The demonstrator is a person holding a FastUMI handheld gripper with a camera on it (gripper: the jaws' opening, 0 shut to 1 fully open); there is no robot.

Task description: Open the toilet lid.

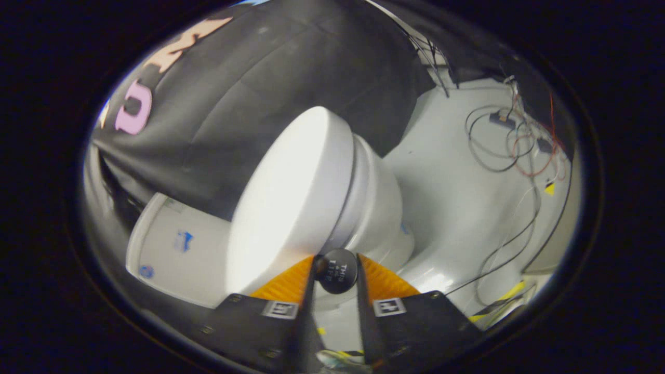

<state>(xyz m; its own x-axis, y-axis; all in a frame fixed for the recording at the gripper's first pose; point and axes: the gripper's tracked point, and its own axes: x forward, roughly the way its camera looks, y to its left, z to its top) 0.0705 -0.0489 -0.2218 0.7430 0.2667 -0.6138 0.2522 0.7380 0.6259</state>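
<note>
A white toilet stands tilted in my view, its broad oval lid point(291, 197) lying down against the seat ring point(360, 182) and bowl point(387, 213). A round black knob point(337, 271) sits at the lid's front rim, where lid and seat meet. My gripper point(336, 259) is shut on this knob, one finger touching each side of it. The toilet's tank point(171, 244) lies beyond the lid, against the black cloth wall.
Pale floor point(457, 208) stretches past the bowl. Loose cables and a small connector box point(501, 120) lie on it by the far wall, and one dark cable point(511, 239) runs back toward me. Yellow tape marks point(549, 189) dot the floor.
</note>
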